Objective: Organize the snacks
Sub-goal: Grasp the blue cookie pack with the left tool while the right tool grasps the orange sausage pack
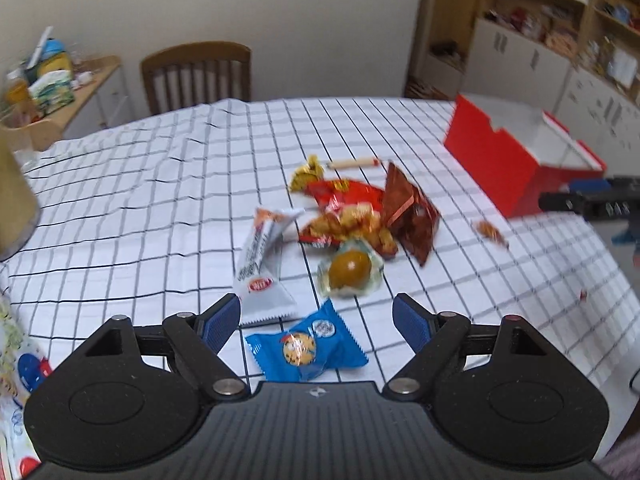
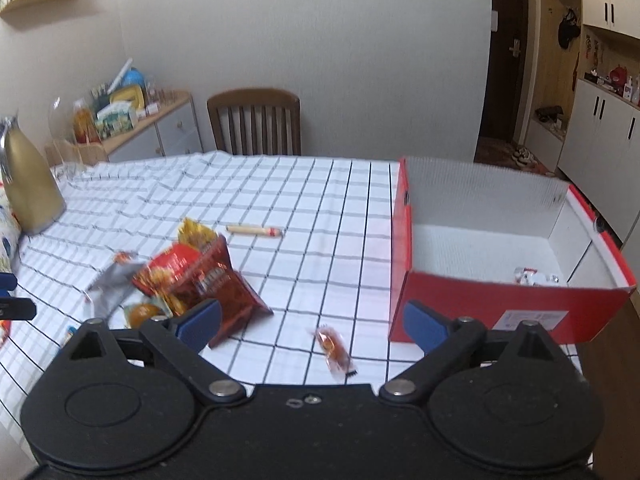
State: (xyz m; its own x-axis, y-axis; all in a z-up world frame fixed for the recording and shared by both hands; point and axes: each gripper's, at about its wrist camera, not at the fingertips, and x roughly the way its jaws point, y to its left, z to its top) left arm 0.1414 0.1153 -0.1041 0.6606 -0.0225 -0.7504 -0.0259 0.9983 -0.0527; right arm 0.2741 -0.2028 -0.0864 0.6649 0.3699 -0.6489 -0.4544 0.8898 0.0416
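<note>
Left wrist view shows a desk (image 1: pixel 140 200) under a white grid-checked cloth, snacks (image 1: pixel 344 216) heaped near its middle, a red box (image 1: pixel 492 164) at the far right edge, a wooden chair (image 1: pixel 196 76) behind. Both the left hand-held gripper (image 1: pixel 316 318) and the right hand-held gripper (image 2: pixel 312 322) gape, released, grasping nothing. Cabinets (image 2: pixel 600 120) line the right wall.

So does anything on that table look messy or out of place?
Yes. The snacks lie in a loose heap on the checked tablecloth rather than in the red box, which holds only one small wrapped item. A small orange candy and a sausage stick lie apart from the heap.
</note>
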